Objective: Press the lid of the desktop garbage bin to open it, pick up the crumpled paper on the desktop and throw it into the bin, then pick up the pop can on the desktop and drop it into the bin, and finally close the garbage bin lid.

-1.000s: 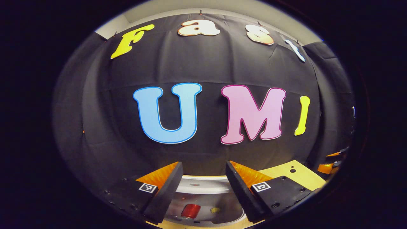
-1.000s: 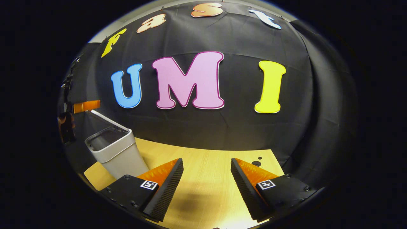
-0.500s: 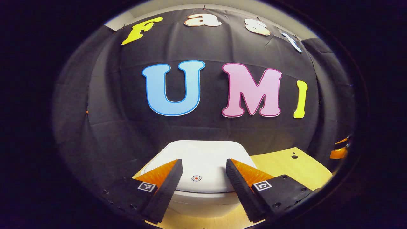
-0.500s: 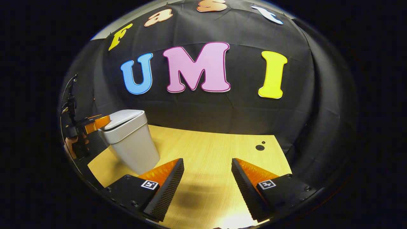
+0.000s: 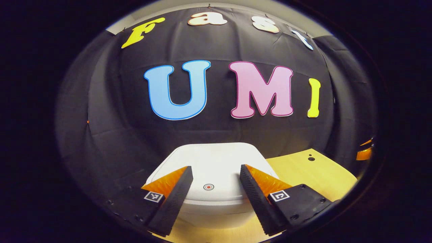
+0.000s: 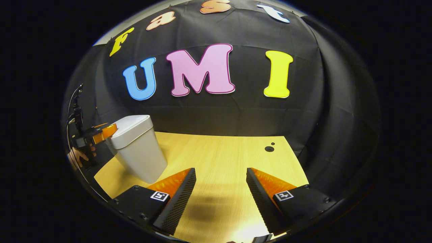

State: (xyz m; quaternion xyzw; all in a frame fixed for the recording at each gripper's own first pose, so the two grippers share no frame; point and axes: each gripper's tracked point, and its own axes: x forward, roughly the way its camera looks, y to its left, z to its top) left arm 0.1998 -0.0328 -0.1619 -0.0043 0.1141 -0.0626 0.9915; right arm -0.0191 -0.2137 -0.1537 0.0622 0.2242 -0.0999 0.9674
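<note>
Bin standing on the light wooden bench, near the bench's left end as the right gripper view shows it, close in front of the black cloth wall. Its white lid is lying shut and flat over the grey body, with a small round red-and-white mark sitting near the lid's front edge.

The left gripper is hovering at the bin's front, its jaws spread wide; the round mark is showing in the gap between them and neither finger appears to be pressing on the lid, though whether the tips are touching its front rim cannot be told. From the right gripper view the same tool is showing at the far left, level with the lid's edge, and a hand is gripping its handle below.

The right gripper is hanging over bare bench well apart from the bin, its jaws likewise spread and pinching nothing. A soft shadow is lying on the wood beneath its fingers.

Two small dark holes are showing in the bench top toward its far right corner. The crumpled paper and the pop can are not lying on the stretch of bench that these views take in; with the lid down, the bin's inside is hidden.
</note>
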